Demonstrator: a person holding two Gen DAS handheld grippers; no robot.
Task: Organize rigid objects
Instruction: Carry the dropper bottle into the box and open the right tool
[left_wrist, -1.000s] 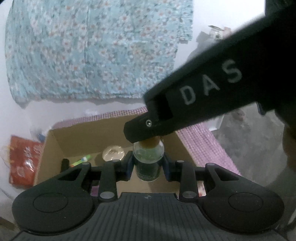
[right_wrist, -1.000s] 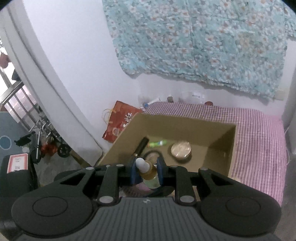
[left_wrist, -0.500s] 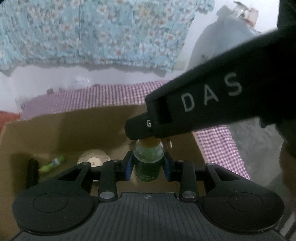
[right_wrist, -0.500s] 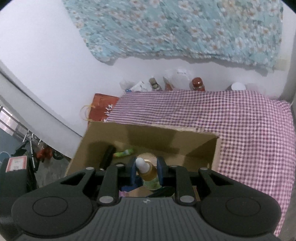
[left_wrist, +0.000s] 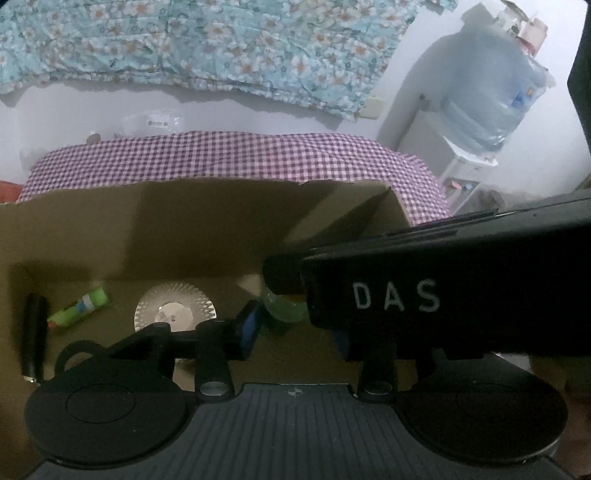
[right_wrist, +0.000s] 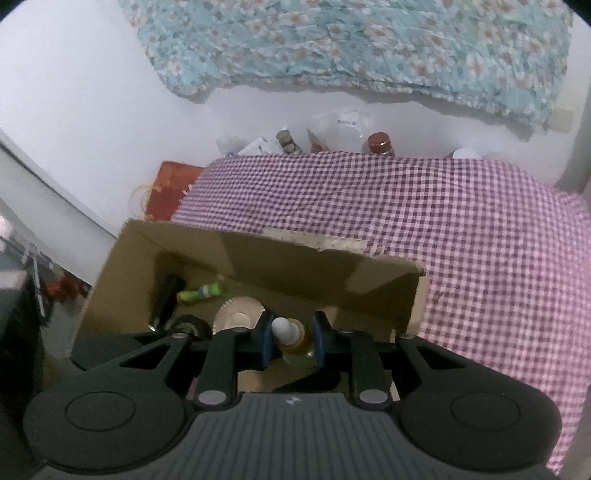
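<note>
While L claw (left_wrist: 291, 330) opens round green bottle (left_wrist: 282, 312), R claw (right_wrist: 291, 341) clamps dropper bottle (right_wrist: 291, 338) over box (right_wrist: 110, 280).

A purple-and-white checked cloth (right_wrist: 461, 221) covers the bed, with an open cardboard box (right_wrist: 295, 258) resting on it
</note>
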